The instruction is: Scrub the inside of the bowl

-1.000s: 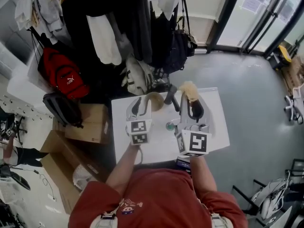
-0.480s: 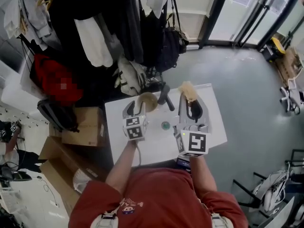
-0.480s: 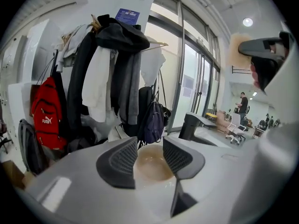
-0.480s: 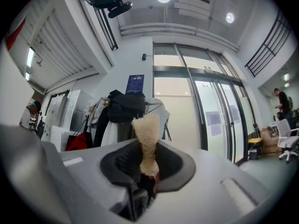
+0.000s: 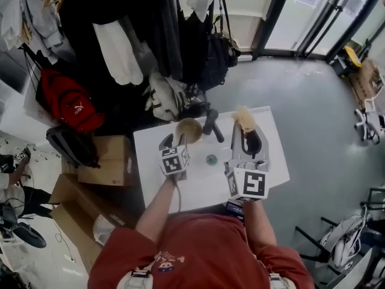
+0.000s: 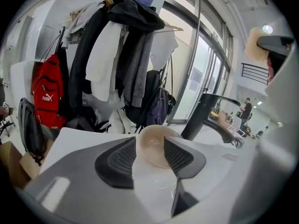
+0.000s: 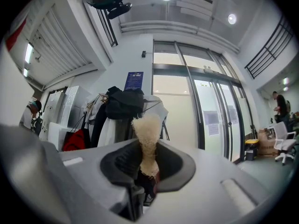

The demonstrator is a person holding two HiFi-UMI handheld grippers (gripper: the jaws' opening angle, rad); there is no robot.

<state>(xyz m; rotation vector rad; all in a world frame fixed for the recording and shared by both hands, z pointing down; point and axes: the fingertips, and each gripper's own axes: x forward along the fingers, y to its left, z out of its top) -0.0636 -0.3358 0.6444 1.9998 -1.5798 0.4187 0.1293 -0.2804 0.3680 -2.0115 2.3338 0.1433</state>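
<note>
Tan bowl upright on white table. Left gripper tilts down toward it, jaws just opening, bowl ahead between them, ungripped. Right gripper level, clenched on beige scrubber

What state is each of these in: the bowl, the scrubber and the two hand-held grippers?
bowl: on the table, open side up, not gripped.
scrubber: clamped, sticking out past the jaws, not in the bowl.
left hand-held gripper: open, jaws have just been opening, nothing gripped, bowl just ahead.
right hand-held gripper: shut on the scrubber.
</note>
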